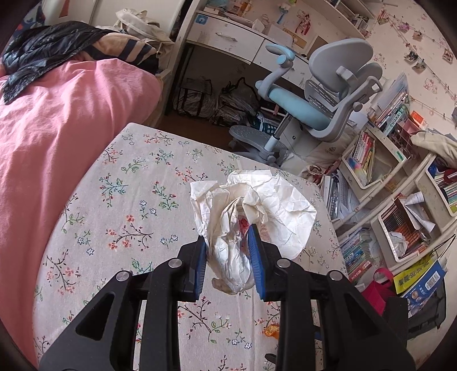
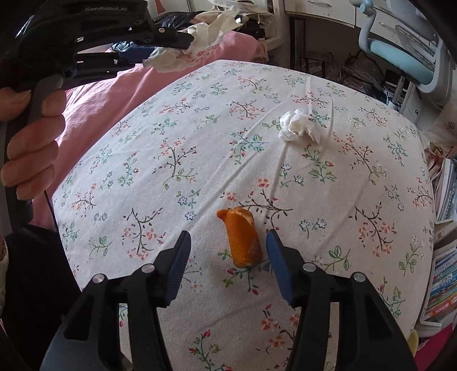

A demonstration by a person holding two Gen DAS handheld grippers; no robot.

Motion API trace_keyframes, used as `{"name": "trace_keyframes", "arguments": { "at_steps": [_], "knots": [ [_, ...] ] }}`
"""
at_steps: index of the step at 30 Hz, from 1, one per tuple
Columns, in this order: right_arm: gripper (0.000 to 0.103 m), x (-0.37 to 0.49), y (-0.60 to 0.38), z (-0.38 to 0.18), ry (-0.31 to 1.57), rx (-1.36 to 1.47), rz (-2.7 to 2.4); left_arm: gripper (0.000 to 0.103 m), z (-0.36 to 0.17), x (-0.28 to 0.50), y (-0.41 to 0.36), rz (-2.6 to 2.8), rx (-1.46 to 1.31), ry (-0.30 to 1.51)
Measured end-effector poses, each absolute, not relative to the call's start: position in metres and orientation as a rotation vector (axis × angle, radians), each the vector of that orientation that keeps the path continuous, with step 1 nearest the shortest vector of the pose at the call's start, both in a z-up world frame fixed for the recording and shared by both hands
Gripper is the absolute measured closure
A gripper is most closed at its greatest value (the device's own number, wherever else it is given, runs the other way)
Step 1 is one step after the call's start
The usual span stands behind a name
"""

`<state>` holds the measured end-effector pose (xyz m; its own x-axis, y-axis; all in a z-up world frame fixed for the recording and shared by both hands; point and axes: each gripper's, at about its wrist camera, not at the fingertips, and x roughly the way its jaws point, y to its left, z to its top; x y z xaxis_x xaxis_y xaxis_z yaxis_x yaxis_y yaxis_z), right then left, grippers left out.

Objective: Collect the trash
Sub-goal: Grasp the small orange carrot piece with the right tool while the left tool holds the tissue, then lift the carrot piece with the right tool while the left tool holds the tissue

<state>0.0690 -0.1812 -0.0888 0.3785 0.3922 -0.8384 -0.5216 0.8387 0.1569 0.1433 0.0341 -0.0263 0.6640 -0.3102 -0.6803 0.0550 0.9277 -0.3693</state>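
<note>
Crumpled white paper [image 1: 251,217] sits pinched between the blue pads of the left gripper [image 1: 230,262], its loose end fanning out past the fingertips above the floral tablecloth [image 1: 120,205]. Further right, the right gripper [image 2: 227,251] stands parted, touching nothing; an orange peel [image 2: 242,239] lies on the cloth between its fingertips. A balled tissue [image 2: 298,127] rests well beyond, up and to the right.

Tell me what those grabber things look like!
Both grippers, left gripper and right gripper, are black plastic with silver round bolts and ribbed blue pads on the jaws. The left one has white "GenRobot.AI" lettering and a grey handle.
</note>
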Motion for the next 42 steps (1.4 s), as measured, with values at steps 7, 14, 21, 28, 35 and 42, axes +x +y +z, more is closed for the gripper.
{"name": "trace_keyframes", "arguments": {
  "at_steps": [7,14,21,28,35,42],
  "knots": [
    [0.082,0.078,-0.193,-0.091,1.022,-0.122,0.564,0.077,-0.027,0.146,0.034,-0.210,-0.331,0.828],
    [0.082,0.088,-0.208,-0.091,0.985,-0.072,0.555,0.077,-0.030,0.149,0.027,-0.203,-0.295,0.836],
    [0.082,0.094,-0.219,-0.083,0.946,-0.027,0.554,0.077,-0.035,0.151,0.011,-0.210,-0.238,0.847],
    [0.082,0.090,-0.227,-0.074,0.898,-0.012,0.544,0.077,-0.036,0.146,-0.004,-0.213,-0.170,0.831],
    [0.082,0.086,-0.232,-0.069,0.885,-0.011,0.530,0.077,-0.036,0.141,-0.014,-0.219,-0.141,0.823],
    [0.082,0.081,-0.241,-0.064,0.873,-0.026,0.507,0.077,-0.038,0.137,-0.019,-0.225,-0.126,0.826]
  ]
}}
